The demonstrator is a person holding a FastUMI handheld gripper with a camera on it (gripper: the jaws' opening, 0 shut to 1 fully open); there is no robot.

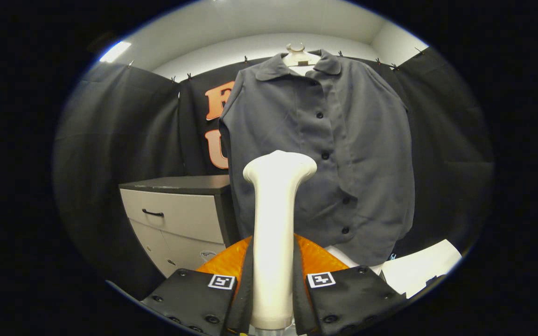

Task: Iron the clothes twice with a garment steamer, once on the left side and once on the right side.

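steamer point(274, 233) between tool point(272, 298) fingers | shirt point(343, 154) beyond | cabinet point(175, 219) left

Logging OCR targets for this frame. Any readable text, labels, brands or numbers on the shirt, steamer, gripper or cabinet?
None readable.
Gripper, shut on the steamer: two square black-and-white marker tags, patterns only, no words.
Steamer: plain, no brand or number visible.
Shirt on its hanger: buttons only, no label showing.
Cabinet: small mark on a lower drawer, too blurred to read.
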